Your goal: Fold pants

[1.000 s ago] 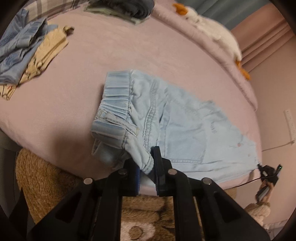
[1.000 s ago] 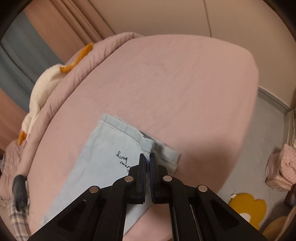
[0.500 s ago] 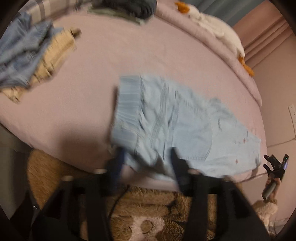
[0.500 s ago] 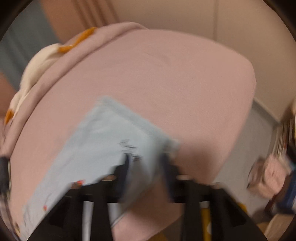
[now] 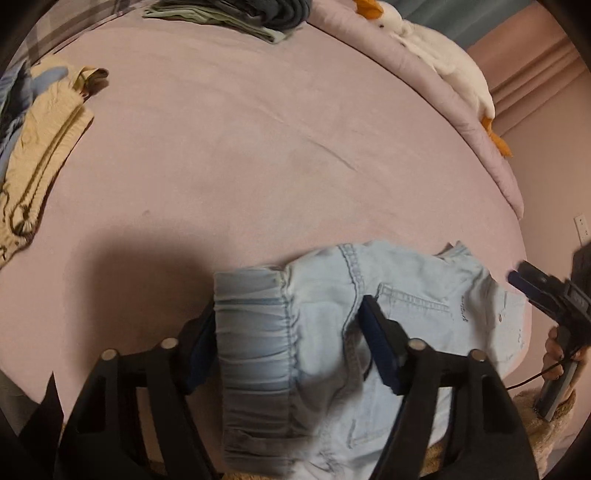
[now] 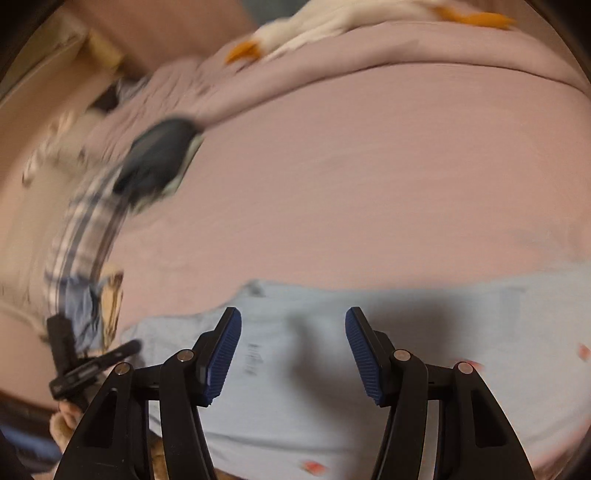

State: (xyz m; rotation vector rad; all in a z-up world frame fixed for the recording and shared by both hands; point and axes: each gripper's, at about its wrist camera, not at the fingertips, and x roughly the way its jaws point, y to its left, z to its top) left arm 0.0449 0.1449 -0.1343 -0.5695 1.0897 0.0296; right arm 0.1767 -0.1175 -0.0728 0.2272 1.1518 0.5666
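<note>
Since the earlier frames both grippers have let go: each was pinched on a corner of the light-blue denim pants [image 5: 369, 317], and their jaws have just been opening, so the cloth now lies free. The left gripper [image 5: 284, 350] stands spread with the elastic waistband [image 5: 251, 332] lying between its blue pads [image 5: 376, 347], no pad pressing on it. The right gripper [image 6: 293, 354] has swung across and now hovers, jaws apart, over the pale leg panel with the small dark script; its view is blurred, so whether a pad brushes the fabric cannot be told.

The pants lie at the near edge of the pink bed [image 5: 258, 147], the near part drooping over the edge, waistband to the left and legs running right. A heap of tan and blue clothes [image 5: 40, 147] sits at the far left, a folded stack [image 5: 236, 14] far back, and a plush goose [image 5: 439, 55] lies along the far right.

The step in hand looks like re-gripping for the next fold. To do it well, each gripper should take both layers at matching edges, so the fold lands square and well onto the bed.
</note>
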